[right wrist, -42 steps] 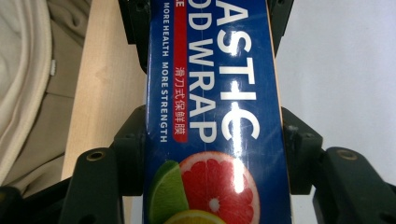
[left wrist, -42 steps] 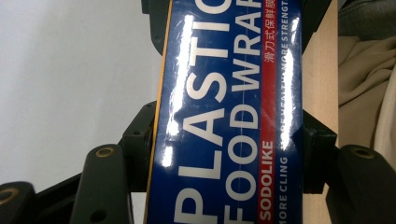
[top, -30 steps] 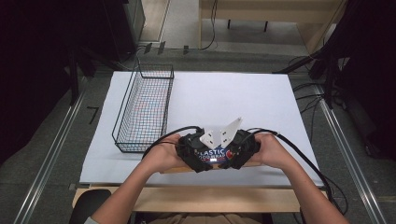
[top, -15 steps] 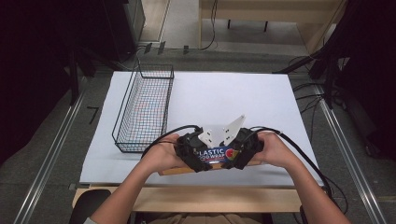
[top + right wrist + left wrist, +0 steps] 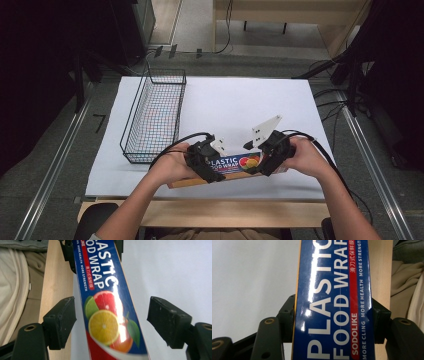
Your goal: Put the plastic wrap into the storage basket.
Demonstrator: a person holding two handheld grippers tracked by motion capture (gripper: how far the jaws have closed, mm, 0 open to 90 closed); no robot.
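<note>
A long blue box of plastic food wrap (image 5: 234, 163) lies across the table's front edge, with citrus fruit printed on its right end. My left gripper (image 5: 202, 162) is shut on the box's left part; in the left gripper view both jaws press against the sides of the box (image 5: 332, 300). My right gripper (image 5: 267, 157) is at the box's right end. In the right gripper view its jaws stand wide apart, with a gap on each side of the box (image 5: 110, 315), so it is open. A hand holds each gripper.
A black wire basket (image 5: 155, 115) stands on the white table cover (image 5: 240, 100) at the left, just beyond my left gripper. The wooden front edge (image 5: 210, 206) runs below the box. Cables trail from both grippers.
My right gripper has shifted a little to the right along the box. The left gripper and the box have hardly moved.
</note>
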